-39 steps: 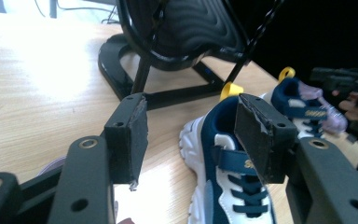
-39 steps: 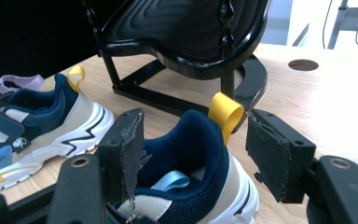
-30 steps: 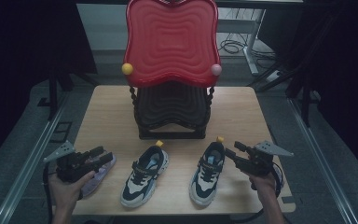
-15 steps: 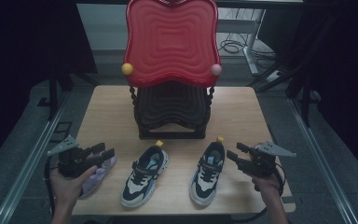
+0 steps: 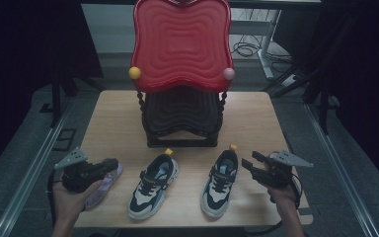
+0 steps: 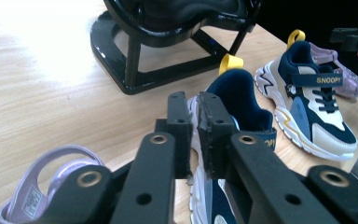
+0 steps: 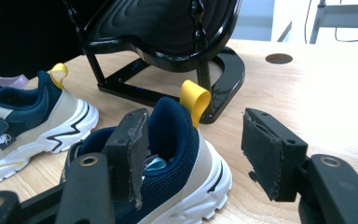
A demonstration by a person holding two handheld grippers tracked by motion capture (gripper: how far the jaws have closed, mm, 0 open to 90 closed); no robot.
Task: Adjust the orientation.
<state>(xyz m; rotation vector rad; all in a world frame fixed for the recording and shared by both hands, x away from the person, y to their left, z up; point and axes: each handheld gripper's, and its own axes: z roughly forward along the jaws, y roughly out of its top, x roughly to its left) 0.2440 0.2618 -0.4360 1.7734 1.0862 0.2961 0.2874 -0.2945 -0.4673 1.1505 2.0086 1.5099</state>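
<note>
Left hand-held gripper (image 6: pixel 193 135) has just closed empty over the lilac plastic sandal (image 5: pixel 102 185); right hand-held gripper (image 7: pixel 193 154) gapes wide, lined up on the navy-and-cream sneaker's (image 7: pixel 177 163) heel.

From above, the room is dim and nearly black at both sides; only the tabletop (image 5: pixel 118 123) and the red chair back (image 5: pixel 181 44) catch soft light. Past my left fingers (image 6: pixel 179 126) the wood burns out to white glare, brightest at the far left. My left fingers sit close and slightly soft, while the navy sneaker (image 6: pixel 242 107) just beyond them is sharp. Beyond my right fingers (image 7: pixel 130 149) the tabletop is washed pale, the far background overexposed. The black chair base (image 7: pixel 168 60) shows small glossy highlights and a faint shadow beneath.
</note>
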